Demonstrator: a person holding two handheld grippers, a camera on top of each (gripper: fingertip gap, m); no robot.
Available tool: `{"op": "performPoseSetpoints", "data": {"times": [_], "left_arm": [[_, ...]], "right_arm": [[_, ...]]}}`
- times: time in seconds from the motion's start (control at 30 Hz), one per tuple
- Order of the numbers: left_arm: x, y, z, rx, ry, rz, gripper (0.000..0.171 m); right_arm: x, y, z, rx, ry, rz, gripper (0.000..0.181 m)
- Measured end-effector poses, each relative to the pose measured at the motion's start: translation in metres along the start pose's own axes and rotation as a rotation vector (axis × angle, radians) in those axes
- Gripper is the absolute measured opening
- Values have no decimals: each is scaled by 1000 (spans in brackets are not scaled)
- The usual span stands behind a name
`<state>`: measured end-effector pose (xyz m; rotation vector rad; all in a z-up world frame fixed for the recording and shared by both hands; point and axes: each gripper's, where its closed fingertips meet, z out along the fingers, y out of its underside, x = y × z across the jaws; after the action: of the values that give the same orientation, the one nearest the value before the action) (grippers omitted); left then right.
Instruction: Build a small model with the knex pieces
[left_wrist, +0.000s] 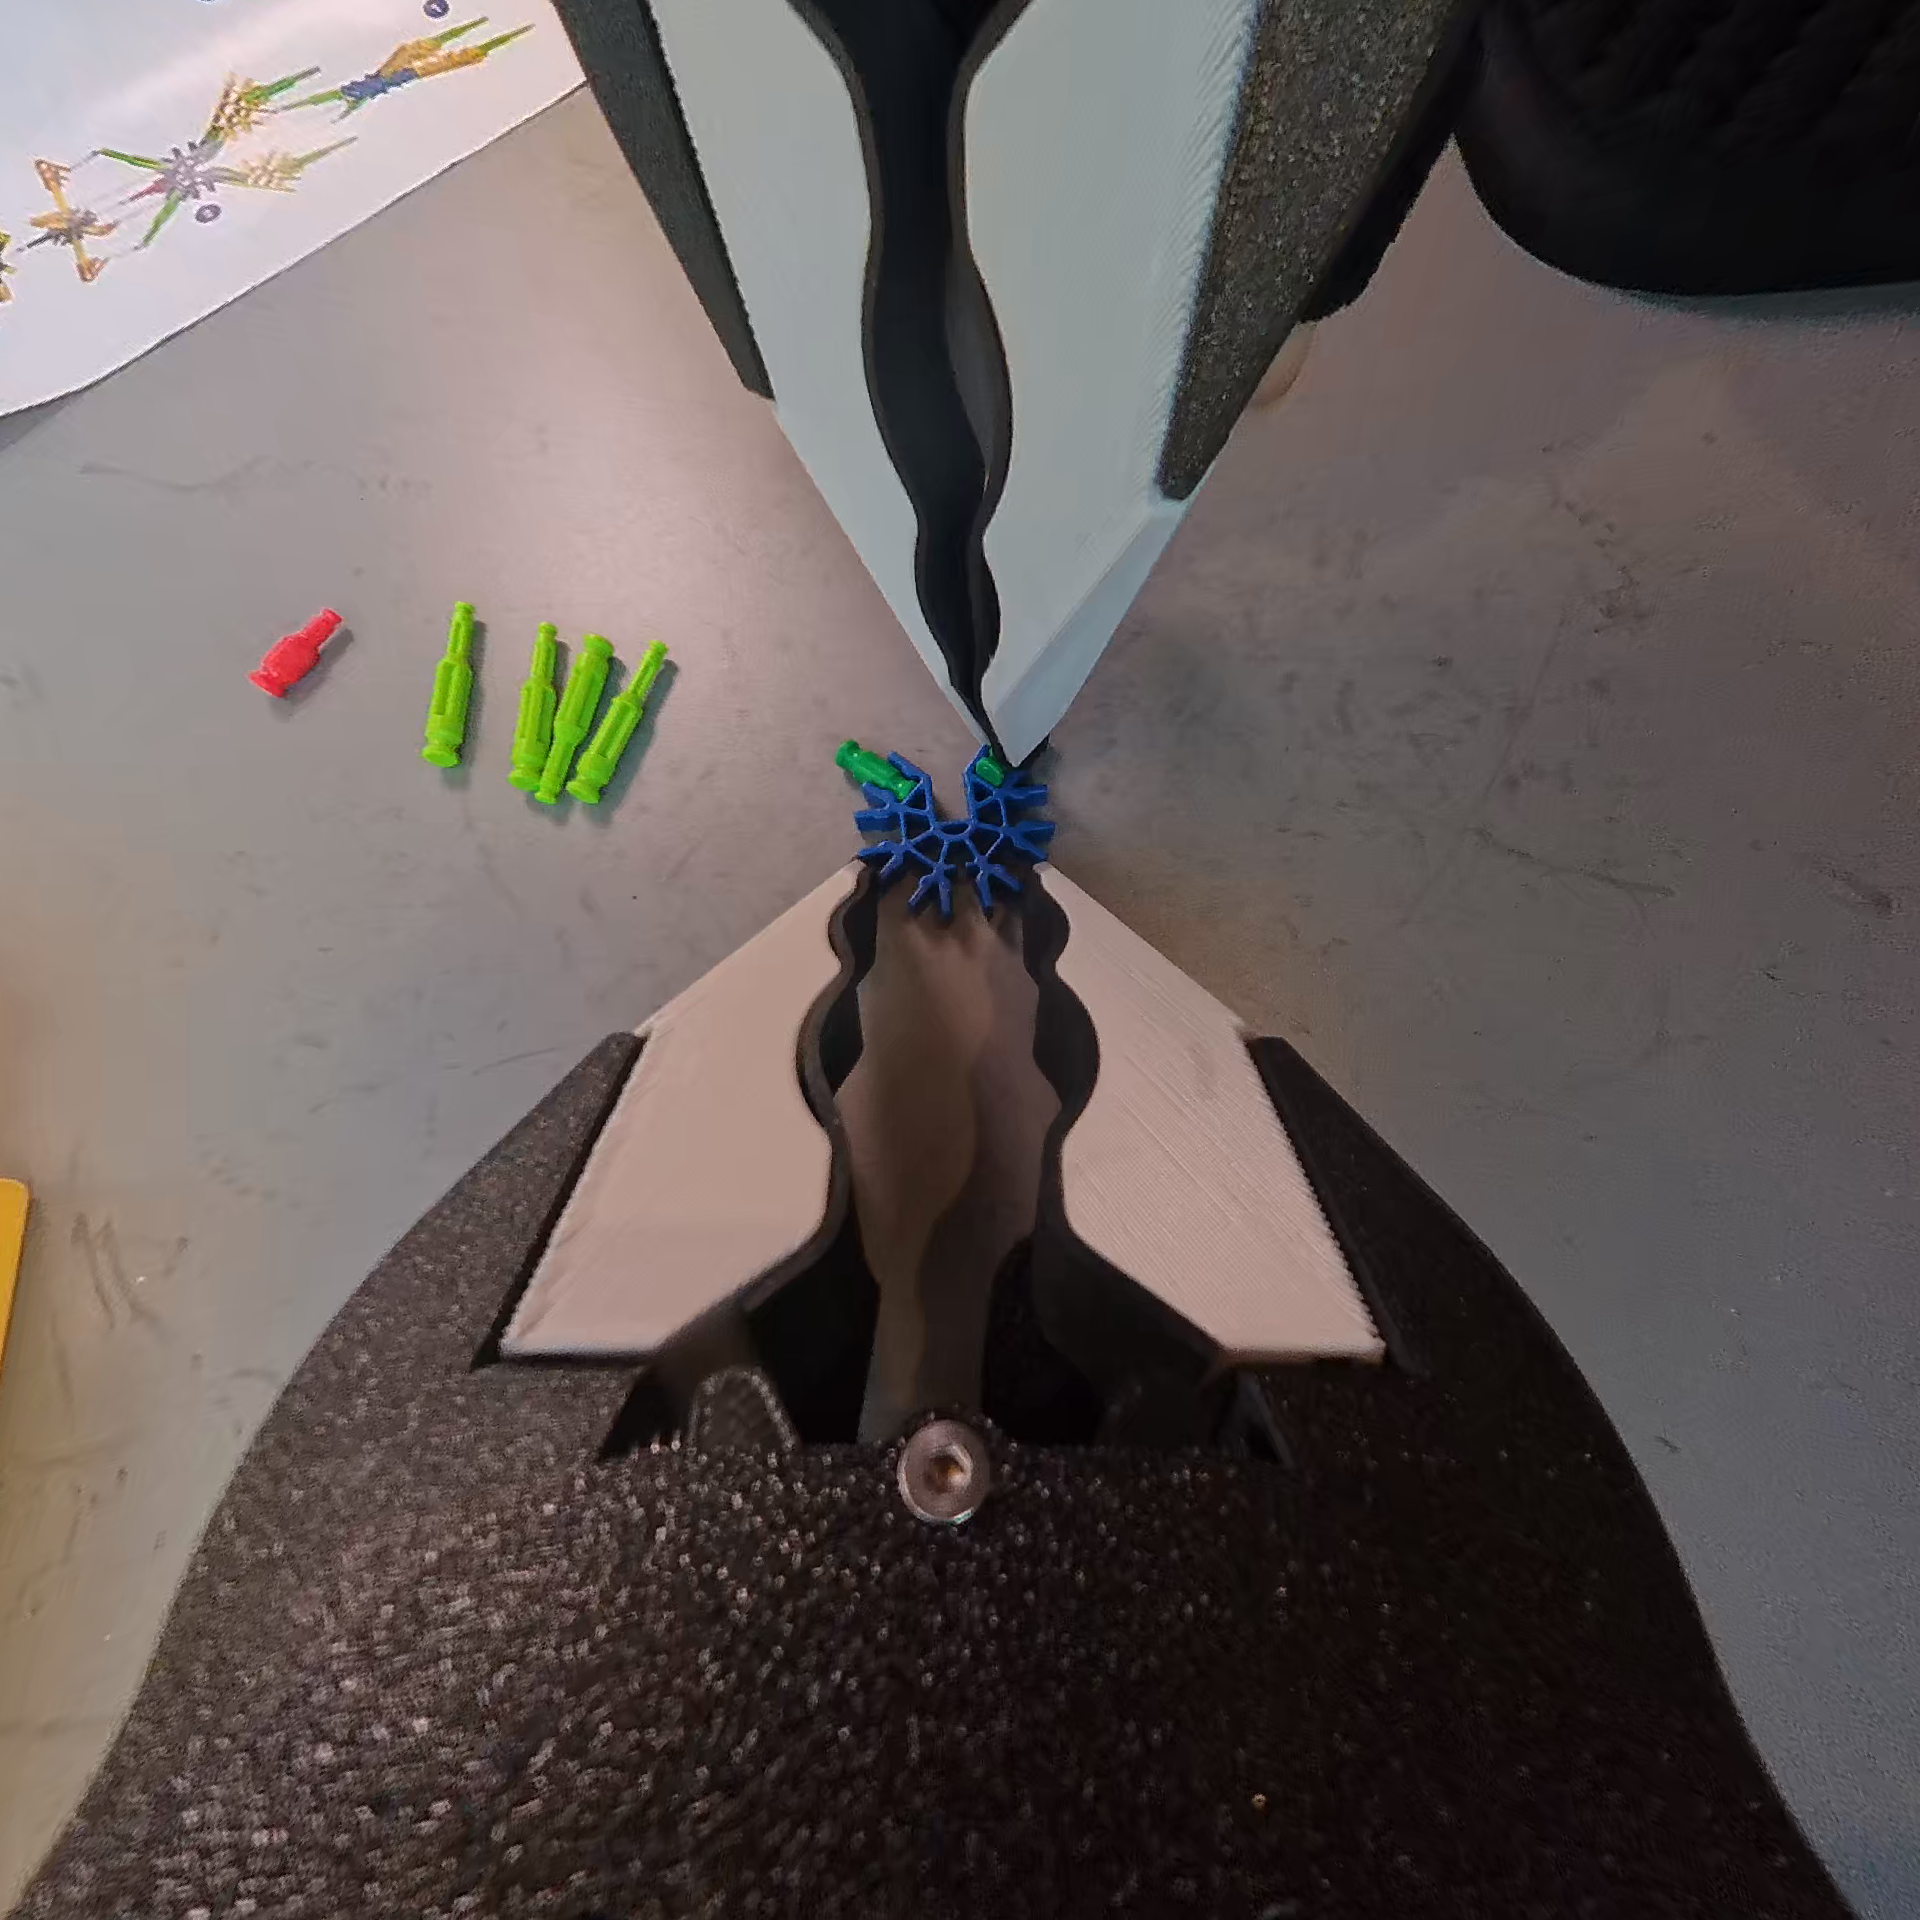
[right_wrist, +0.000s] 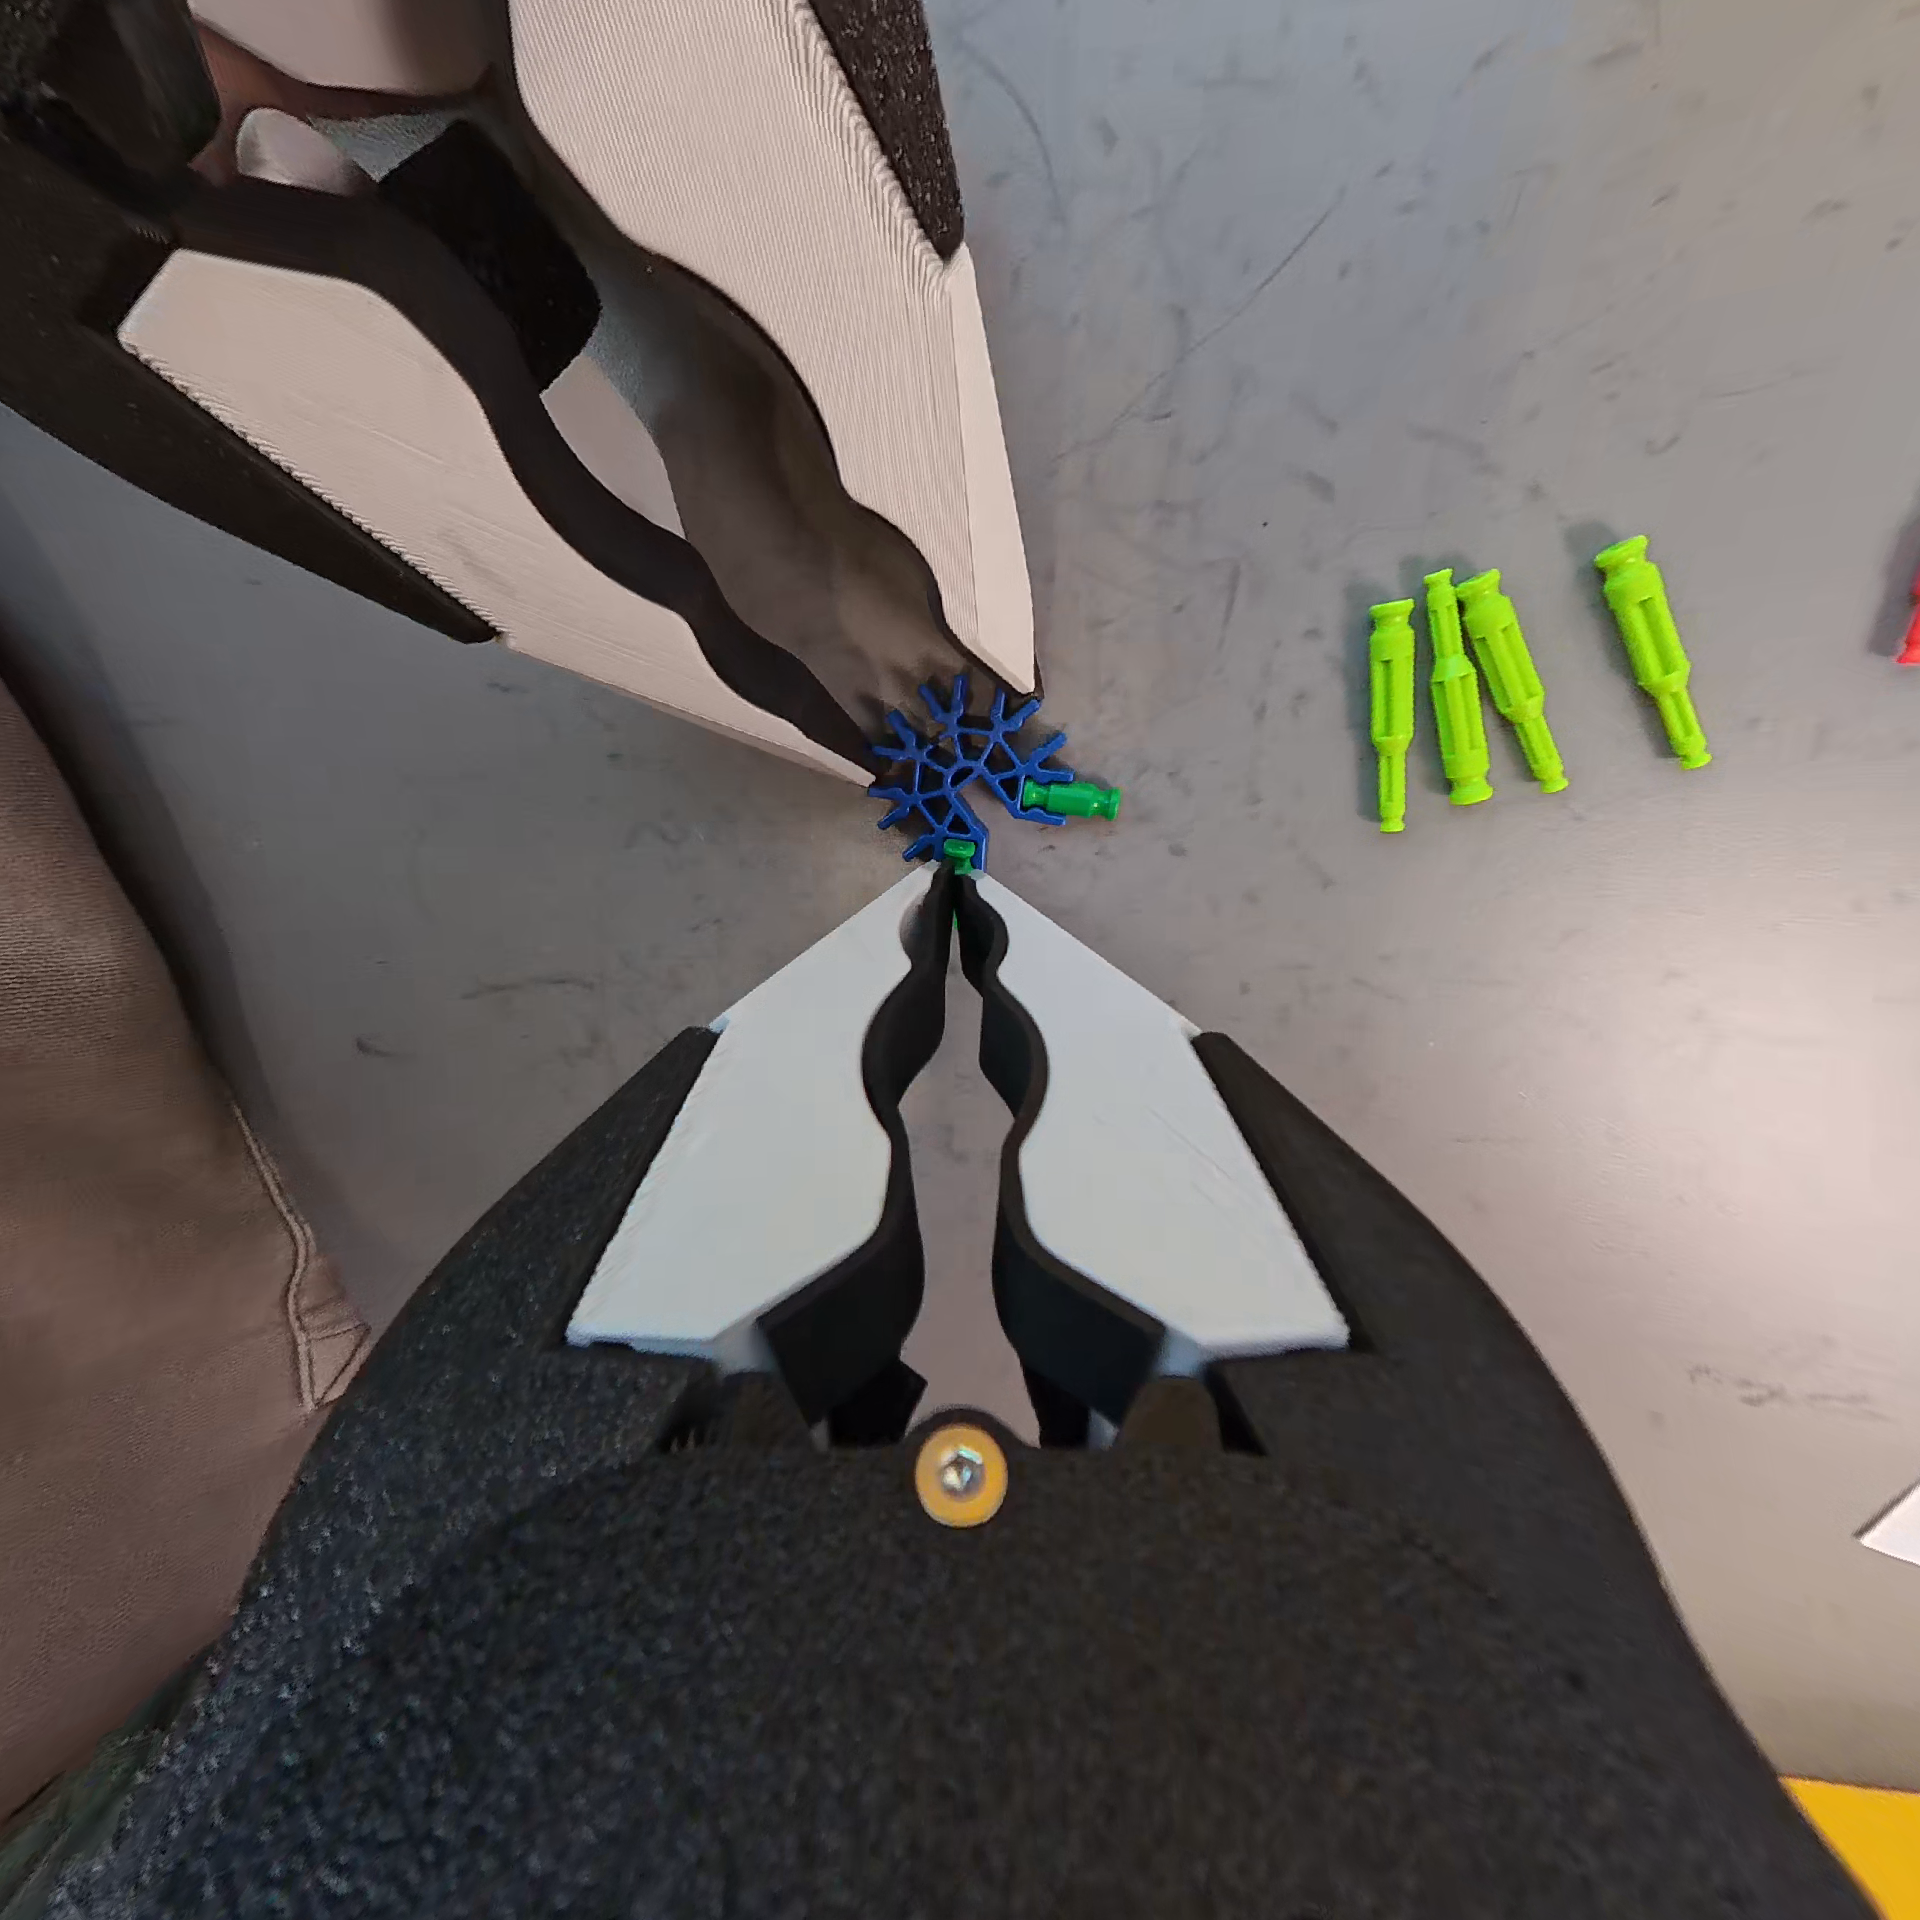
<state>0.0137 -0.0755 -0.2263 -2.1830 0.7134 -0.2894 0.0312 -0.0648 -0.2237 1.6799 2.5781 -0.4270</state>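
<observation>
Left wrist view shows the left gripper (left_wrist: 951, 883) partly open, its tips squeezing the blue snowflake piece (left_wrist: 954, 831) low over the grey worktop (left_wrist: 1455, 831). Straight ahead, the right gripper (right_wrist: 954, 878) is pinched tight on a short dark green rod (right_wrist: 958, 854), pointing lengthwise into the blue piece's edge. Four light green rods (right_wrist: 1455, 691) lie off to its right.

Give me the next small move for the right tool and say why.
Probably push the right tool gently forward to seat the dark green rod. That rod is pinched at the tool's tips with its end at a slot of the blue connector, which the left tool grips from the opposite side. Another dark green rod already sits in a neighbouring slot.
</observation>
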Motion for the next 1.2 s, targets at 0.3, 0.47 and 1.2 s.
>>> {"op": "performPoseSetpoints", "data": {"times": [0.3,0.47,1.2], "left_arm": [[0,0,0,-1,5,-5,27],[0,0,0,1,-6,8,27],[0,1,-1,0,-6,16,28]], "right_arm": [[0,-1,2,-114,-52,11,0],[1,-2,2,-160,-77,6,0],[-4,-20,-21,338,-86,67,1]]}}
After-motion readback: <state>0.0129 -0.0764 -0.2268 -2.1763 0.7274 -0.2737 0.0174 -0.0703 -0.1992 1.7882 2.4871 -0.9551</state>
